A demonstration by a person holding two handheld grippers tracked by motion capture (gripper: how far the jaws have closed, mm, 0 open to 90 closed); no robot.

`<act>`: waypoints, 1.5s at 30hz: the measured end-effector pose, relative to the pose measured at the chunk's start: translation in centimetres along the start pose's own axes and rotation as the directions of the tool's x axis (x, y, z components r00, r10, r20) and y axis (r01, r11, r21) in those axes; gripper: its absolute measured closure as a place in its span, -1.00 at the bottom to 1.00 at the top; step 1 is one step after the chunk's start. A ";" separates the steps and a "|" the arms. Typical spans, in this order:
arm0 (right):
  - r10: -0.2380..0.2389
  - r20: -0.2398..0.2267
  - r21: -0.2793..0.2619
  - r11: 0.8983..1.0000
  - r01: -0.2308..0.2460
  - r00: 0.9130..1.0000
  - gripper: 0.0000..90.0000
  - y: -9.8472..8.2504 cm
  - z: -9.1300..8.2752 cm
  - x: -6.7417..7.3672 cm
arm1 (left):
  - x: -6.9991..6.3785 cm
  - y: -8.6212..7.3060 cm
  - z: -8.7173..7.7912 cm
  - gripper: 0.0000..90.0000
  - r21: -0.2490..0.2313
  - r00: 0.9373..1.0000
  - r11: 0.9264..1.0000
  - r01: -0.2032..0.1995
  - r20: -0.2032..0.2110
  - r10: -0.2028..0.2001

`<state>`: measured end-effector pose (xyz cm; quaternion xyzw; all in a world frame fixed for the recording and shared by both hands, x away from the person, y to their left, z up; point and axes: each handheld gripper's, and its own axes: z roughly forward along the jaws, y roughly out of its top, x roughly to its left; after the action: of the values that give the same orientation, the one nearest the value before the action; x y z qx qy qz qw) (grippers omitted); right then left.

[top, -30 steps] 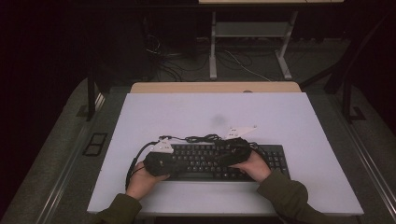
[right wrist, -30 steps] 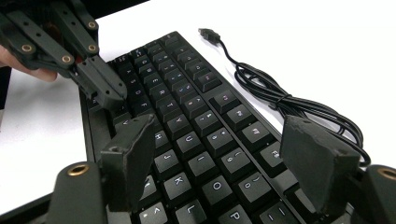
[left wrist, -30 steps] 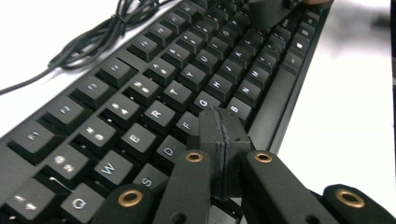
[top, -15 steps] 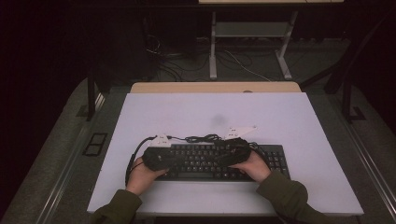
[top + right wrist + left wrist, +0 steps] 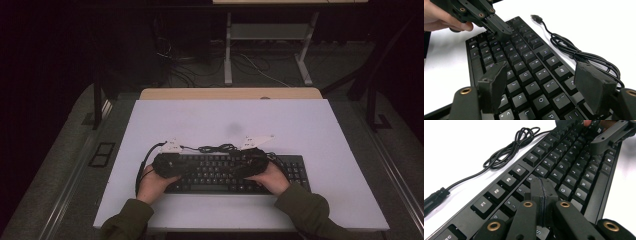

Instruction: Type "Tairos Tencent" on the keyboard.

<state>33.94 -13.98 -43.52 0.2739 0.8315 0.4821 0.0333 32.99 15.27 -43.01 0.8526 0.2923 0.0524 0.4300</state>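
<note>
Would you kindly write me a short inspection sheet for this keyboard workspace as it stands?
Surface: white table top, faint smudge near its middle.
Job's things: black keyboard lying flat near the front edge.
Clutter: nothing seen.
Grippers: left gripper with jaws shut, its tip over the keyboard's left keys; right gripper with jaws open above the right keys, nothing between them.
Cables: keyboard cable coiled loosely behind the keyboard, its USB plug loose on the table.
Surroundings: dark room, wooden board behind the table, metal frame and floor wires beyond.
</note>
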 end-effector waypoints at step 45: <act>0.002 0.002 -0.005 1.000 -0.002 1.000 -0.41 0.1 -0.1 -0.1 | -0.1 -0.6 -0.4 0.87 -0.008 1.000 1.000 0.023 -0.001 -0.023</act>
<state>34.04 -14.12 -43.44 0.2751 0.8299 0.4841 0.0345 32.53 15.78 -43.17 0.8475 0.3019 0.0490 0.4338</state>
